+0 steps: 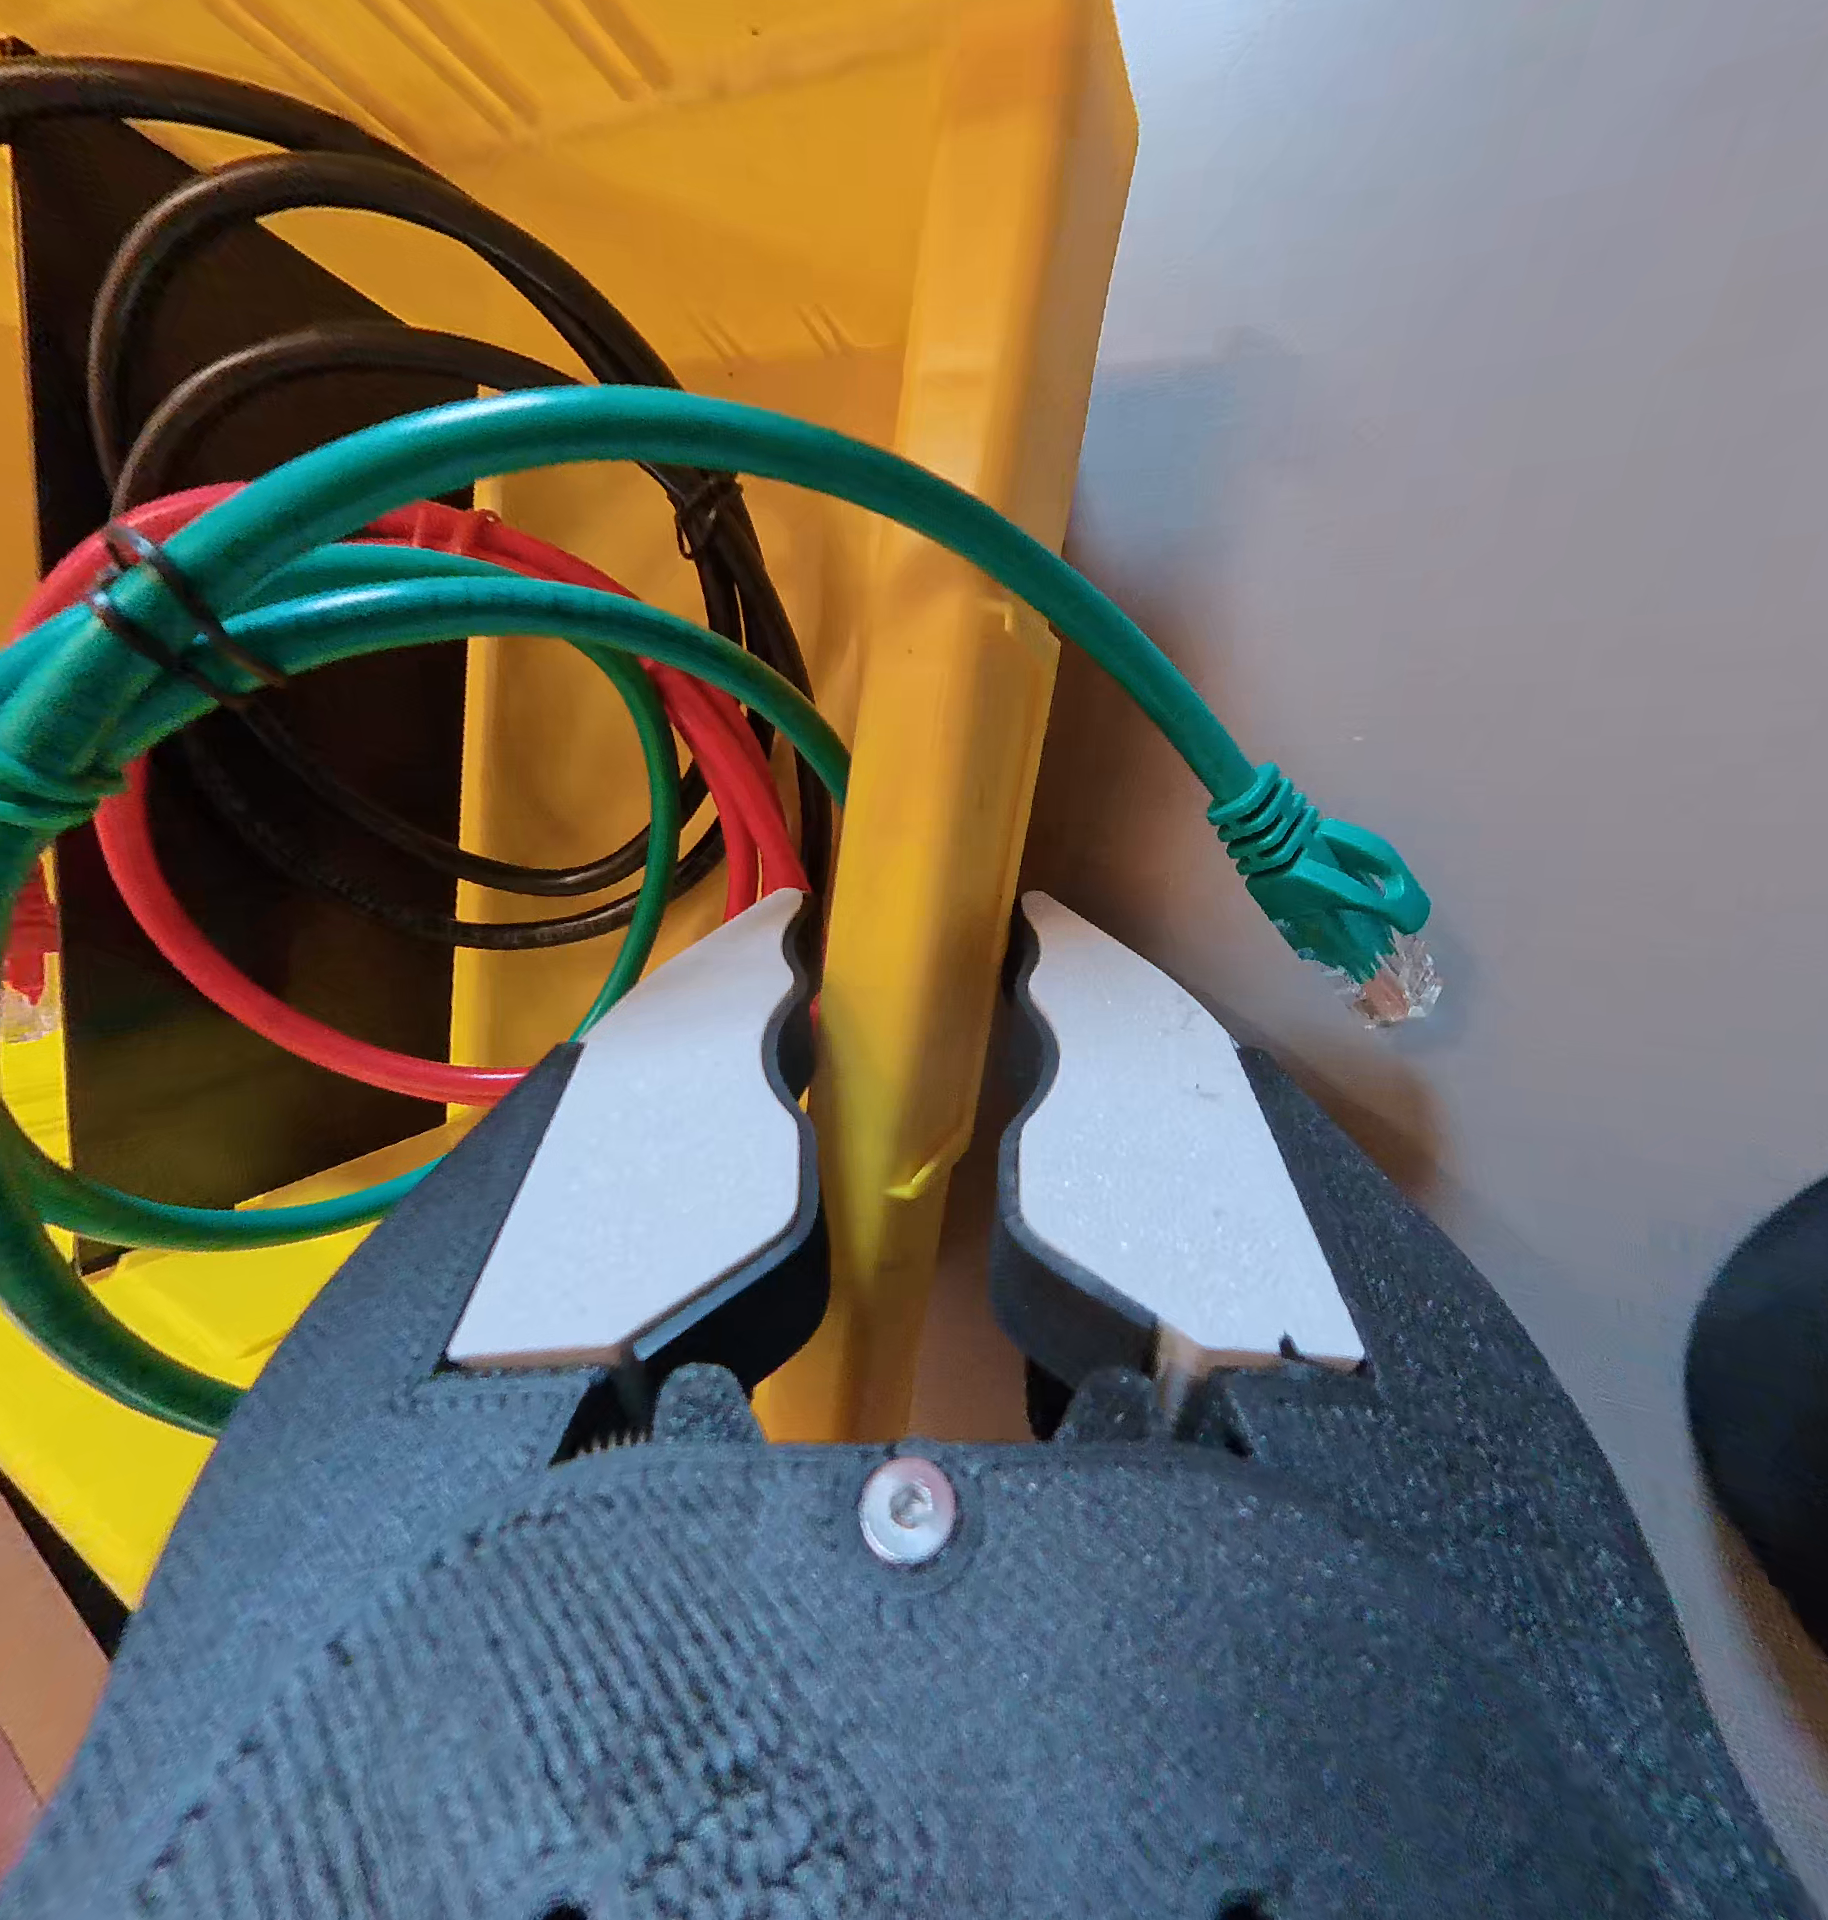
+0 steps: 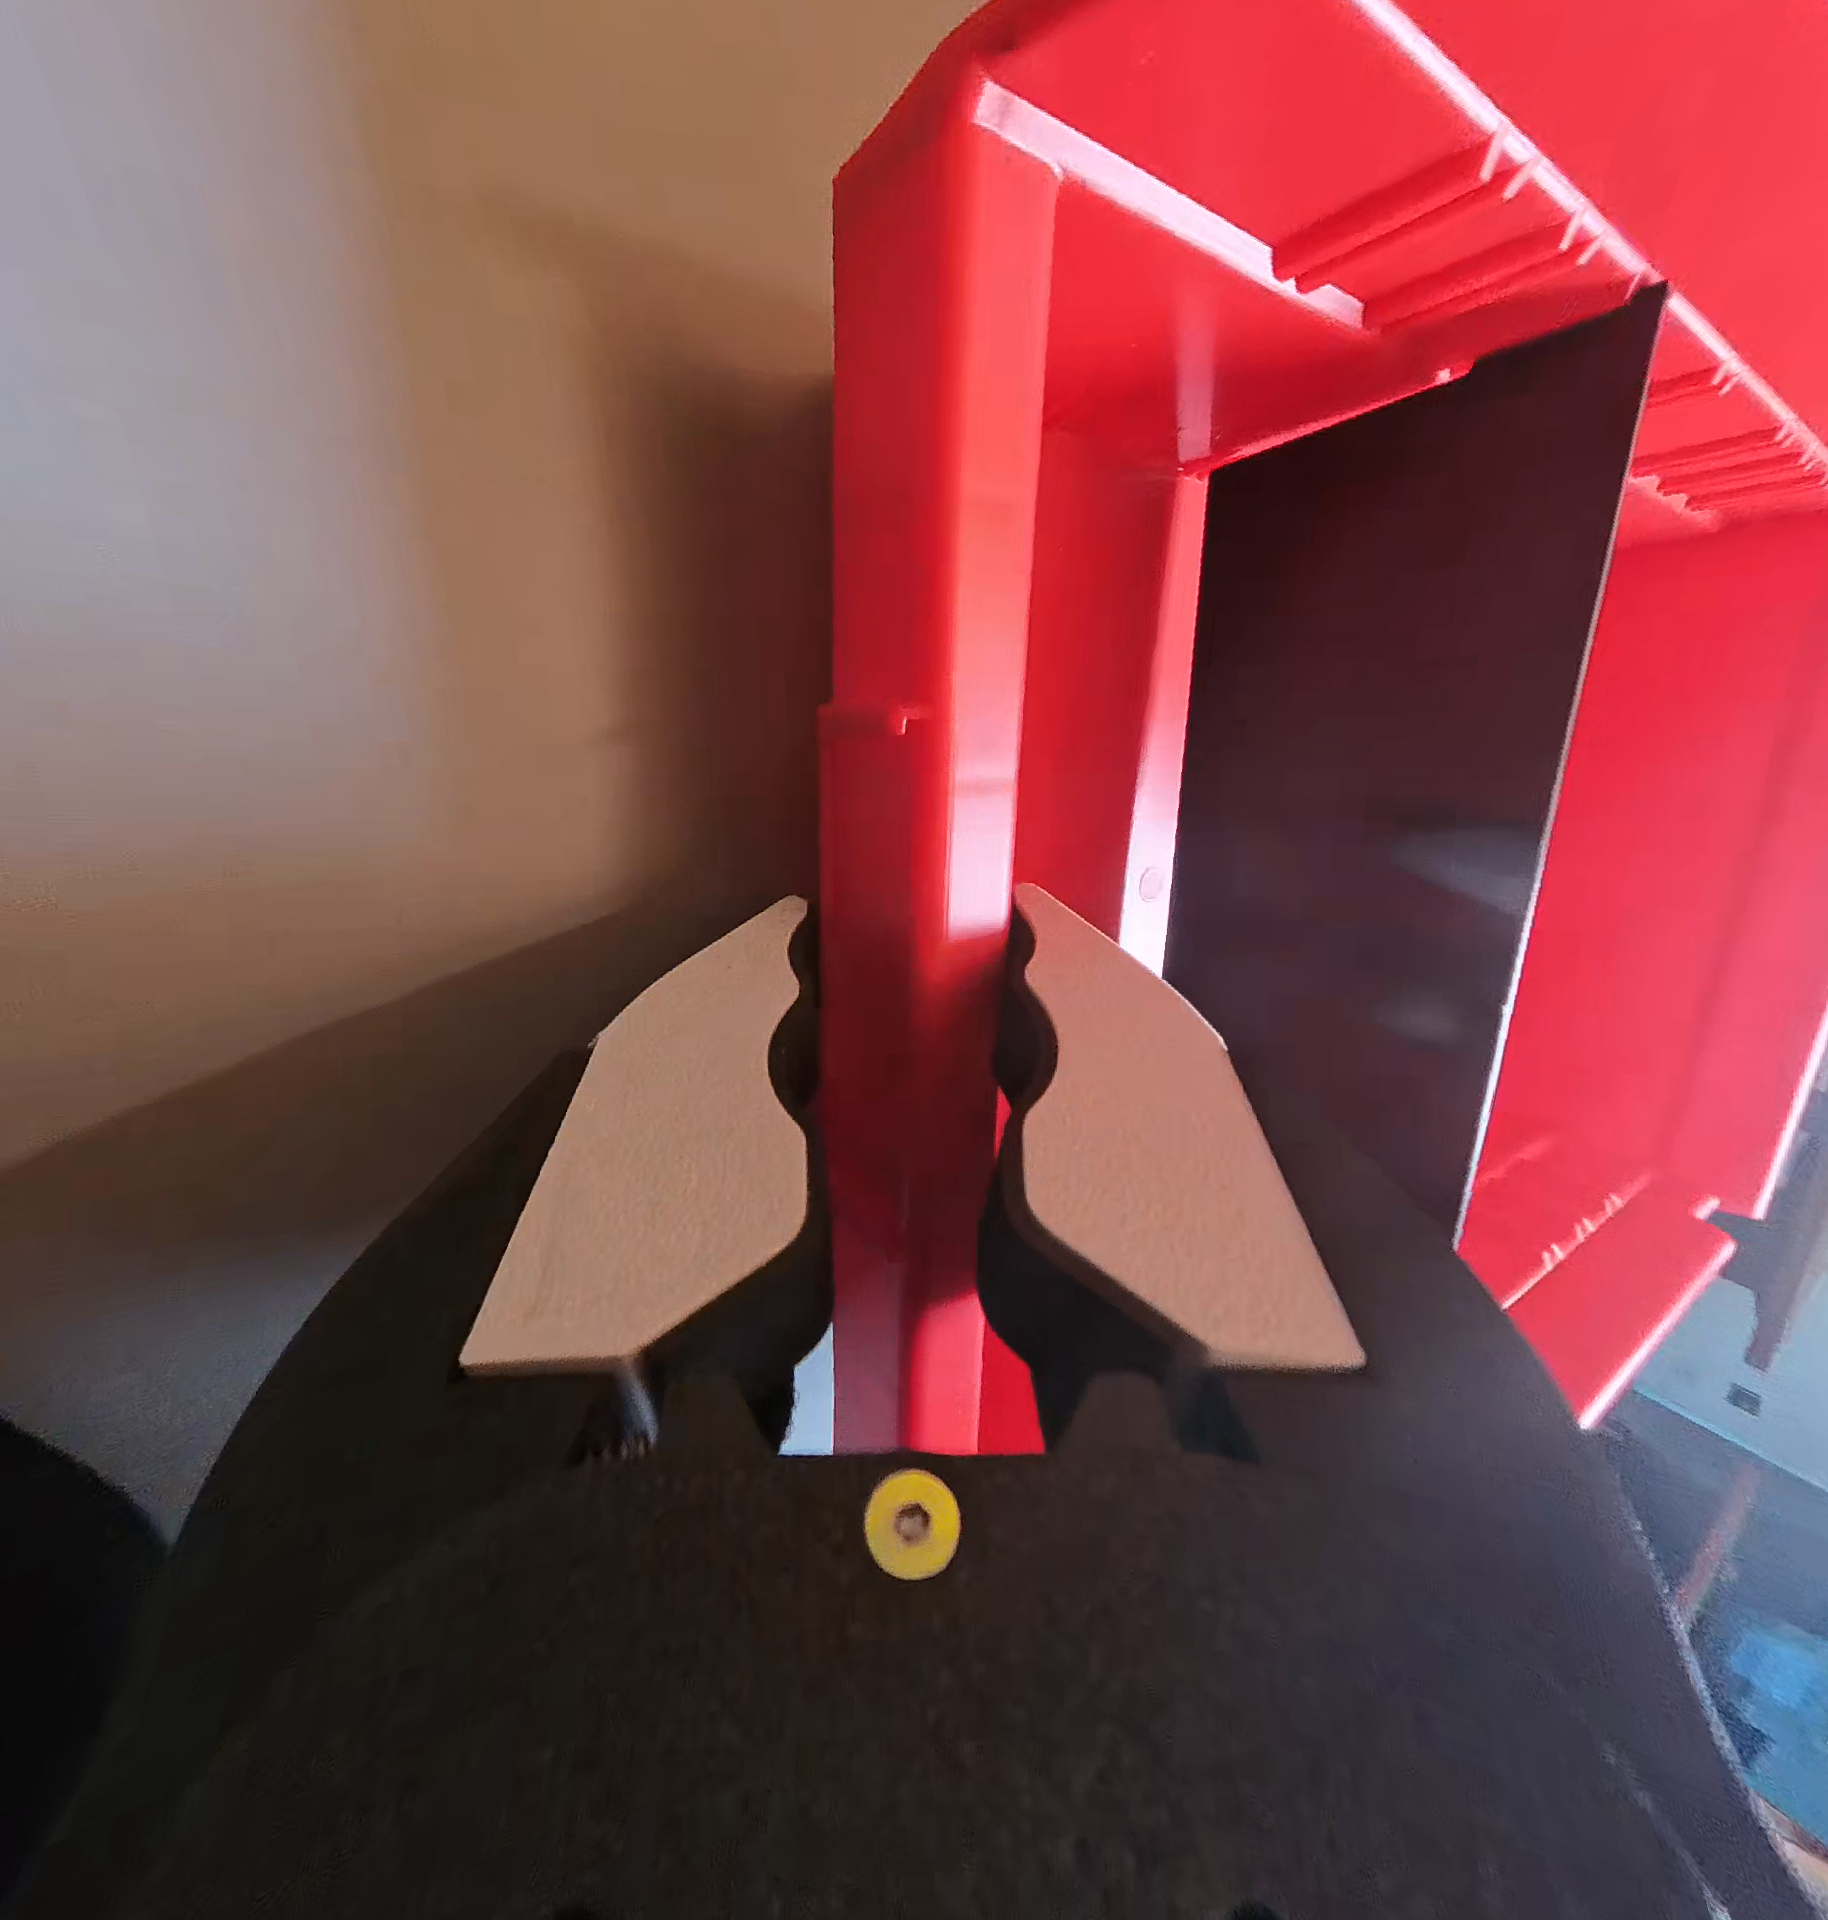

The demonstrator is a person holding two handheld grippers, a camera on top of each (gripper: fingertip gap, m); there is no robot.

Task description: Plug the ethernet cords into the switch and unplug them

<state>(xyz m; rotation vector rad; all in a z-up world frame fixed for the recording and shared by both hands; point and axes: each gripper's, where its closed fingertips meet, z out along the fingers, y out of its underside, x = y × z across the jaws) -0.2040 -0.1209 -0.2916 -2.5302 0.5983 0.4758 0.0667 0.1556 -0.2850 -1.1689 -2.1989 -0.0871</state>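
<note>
Three coiled cords, green cord (image 1: 598, 426), red, black, inside yellow bin (image 1: 951, 436); green plug (image 1: 1336, 914) dangling outside its right wall. Light, springy; best pinched at plug boot. Left gripper (image 1: 910, 925) clamped on that wall. Right gripper (image 2: 910, 925) clamped on red bin (image 2: 941, 520) wall. Switch nowhere visible; red plug cut off.

Glossy smooth plastic yellow bin (image 1: 951, 623) and red bin (image 2: 920, 520); rubbery green cord (image 1: 681, 426); grainy matt claw body (image 1: 889, 1714)
</note>
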